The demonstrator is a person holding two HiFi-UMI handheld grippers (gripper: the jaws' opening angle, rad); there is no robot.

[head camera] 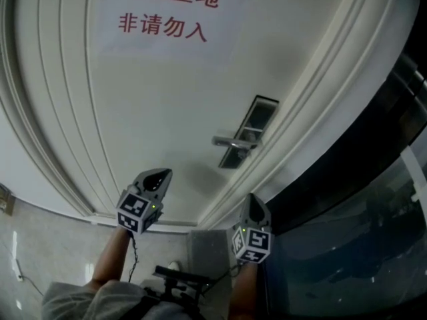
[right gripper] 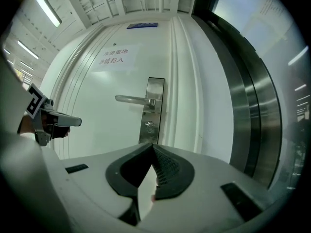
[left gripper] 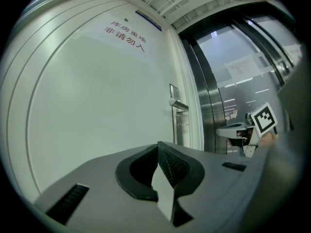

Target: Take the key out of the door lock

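We hold our left claw (left gripper: pixel 158 147) and right claw (right gripper: pixel 153 147) pressed together, empty, well apart from the white door (head camera: pixel 167 112). The key (right gripper: pixel 149 126) appears seated in the lock plate (right gripper: pixel 147 137) under the handle (right gripper: pixel 133 100), near the door's right edge; nothing is done yet.

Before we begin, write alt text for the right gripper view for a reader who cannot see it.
A white door fills the view, its steel lock plate carrying a left-pointing lever handle and a lock cylinder below it. In the foreground the right gripper, jaws shut and empty, is short of the door; the left gripper shows at the left edge.
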